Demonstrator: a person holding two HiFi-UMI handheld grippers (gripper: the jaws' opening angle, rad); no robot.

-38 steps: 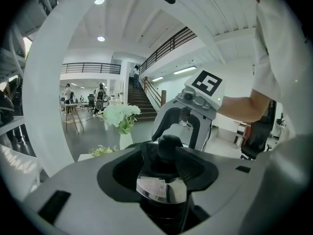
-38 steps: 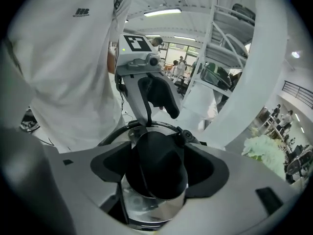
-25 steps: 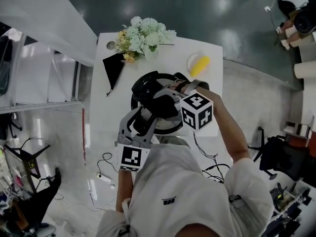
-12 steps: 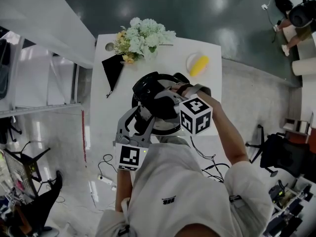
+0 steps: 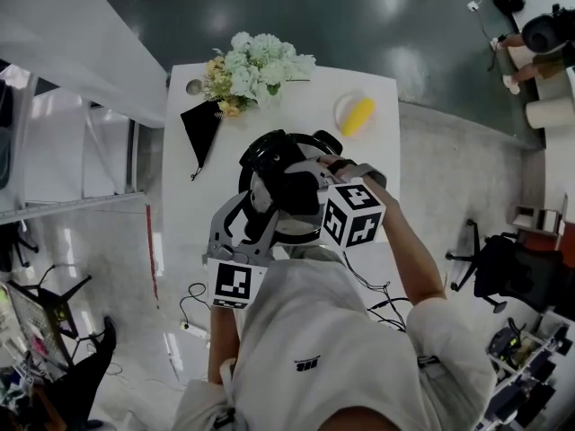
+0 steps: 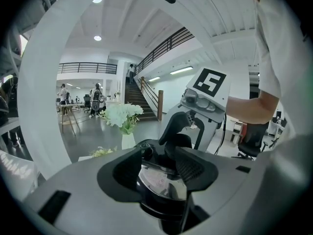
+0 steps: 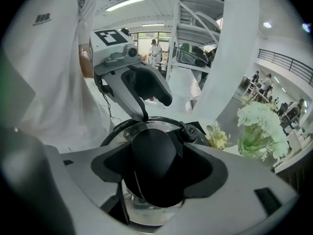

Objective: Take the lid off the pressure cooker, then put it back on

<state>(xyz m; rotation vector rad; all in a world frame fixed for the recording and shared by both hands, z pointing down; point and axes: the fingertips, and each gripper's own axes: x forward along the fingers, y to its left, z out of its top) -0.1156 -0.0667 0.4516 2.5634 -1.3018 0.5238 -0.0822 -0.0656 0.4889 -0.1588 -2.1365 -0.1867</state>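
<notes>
Near the flowers (image 5: 256, 61), left gripper (image 6: 161, 164) and right gripper (image 7: 159, 170) both clamp the lid (image 6: 159, 186).

The pressure cooker (image 5: 259, 162) stands upright on the white desk (image 5: 382, 115), a little left of its middle and toward the near edge. It is round with a black body and rim. The lid (image 7: 146, 126) covers it: polished steel that mirrors the room, ringed in black. A small black valve (image 7: 189, 130) stands on the lid's far side. A large domed black knob (image 7: 152, 148) rises from the lid's centre, and the right hand-held gripper (image 7: 155, 166) has its jaws pressed against both sides of it. The left hand-held gripper (image 6: 157, 168) has its jaws either side of the cooker's near part, seemingly clamped on it.
</notes>
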